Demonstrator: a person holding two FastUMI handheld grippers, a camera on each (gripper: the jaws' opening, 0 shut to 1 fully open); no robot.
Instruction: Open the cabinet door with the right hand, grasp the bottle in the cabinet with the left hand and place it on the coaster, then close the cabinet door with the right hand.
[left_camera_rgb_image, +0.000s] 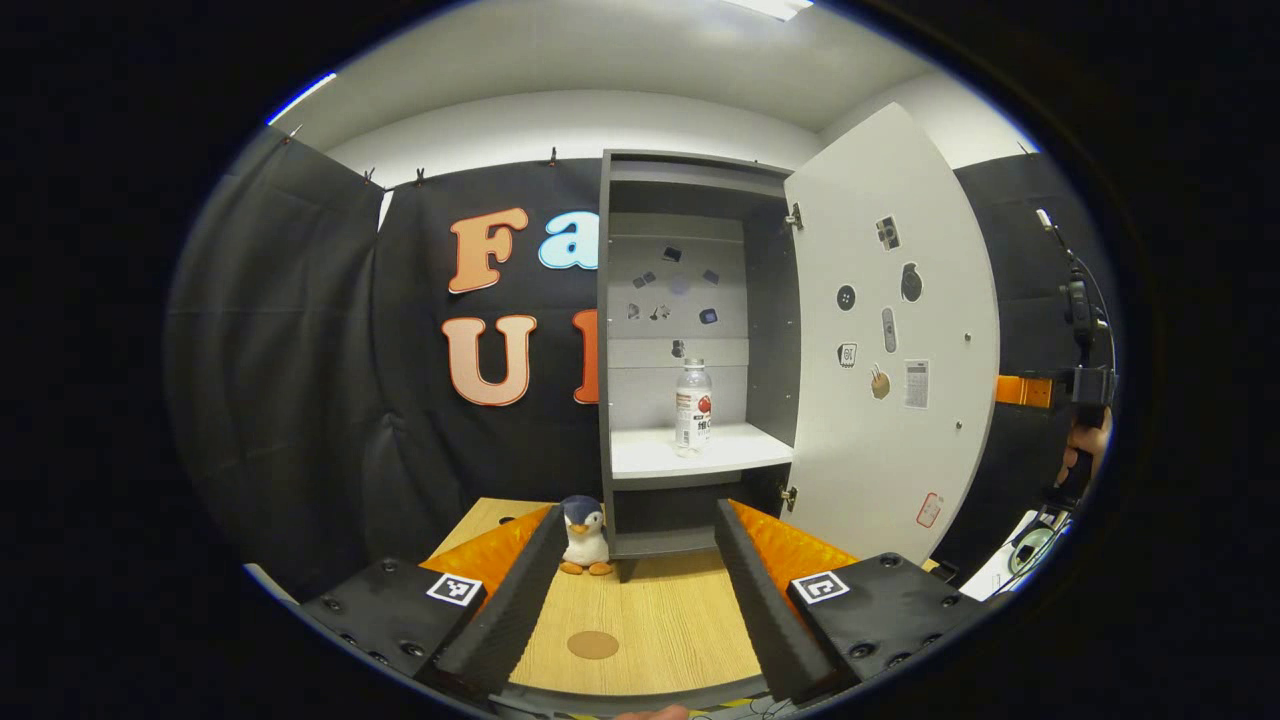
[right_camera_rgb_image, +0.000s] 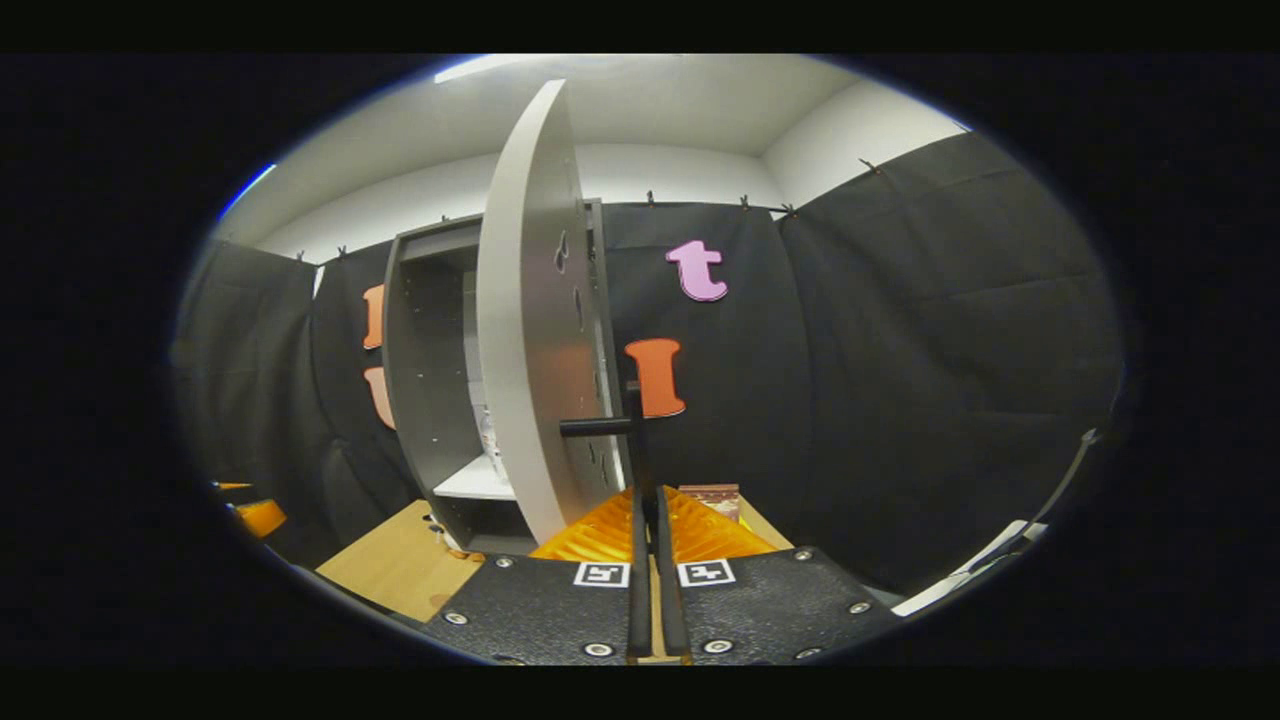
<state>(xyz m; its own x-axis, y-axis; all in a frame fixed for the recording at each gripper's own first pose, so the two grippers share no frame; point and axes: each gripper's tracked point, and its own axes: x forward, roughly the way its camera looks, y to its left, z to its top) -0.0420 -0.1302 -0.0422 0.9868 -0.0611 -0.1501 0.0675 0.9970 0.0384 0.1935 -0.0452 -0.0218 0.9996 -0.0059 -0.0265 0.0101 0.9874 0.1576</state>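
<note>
- Bottle of clear plastic with a white cap and a red-and-white label (left_camera_rgb_image: 693, 405) stands upright on the white shelf (left_camera_rgb_image: 690, 452) of the tall grey cabinet (left_camera_rgb_image: 606, 330), toward the middle of the shelf and apart from both side walls
- White cabinet door (left_camera_rgb_image: 900, 330) is swung wide open to the right of the opening, its inner face dotted with small stickers; more small stickers sit on the cabinet's pale back panel above the bottle
- Left tool (left_camera_rgb_image: 633, 590) has its two black foam-lined fingers spread wide apart with nothing between them, held low over the light wooden surface (left_camera_rgb_image: 680, 620) and facing the open cabinet
- Small round brown coaster (left_camera_rgb_image: 593, 644) lies flat on the surface between the left tool's fingers as that view frames it, in front of the cabinet and well apart from the bottle
- Small plush penguin toy (left_camera_rgb_image: 585, 535) stands on the surface just beside the cabinet's lower left corner
- In the right gripper view the door (right_camera_rgb_image: 525, 330) is seen nearly edge-on, with a black bar handle (right_camera_rgb_image: 600, 426) sticking out from its outer face
- Right tool (right_camera_rgb_image: 650, 560) has its fingers drawn close together, almost touching; its tips reach up toward the handle, but from this angle I cannot tell whether they actually pinch it or merely sit below it
- At the far right edge of the left gripper view, a hand (left_camera_rgb_image: 1085, 450) holds a dark device beside the open door
</note>
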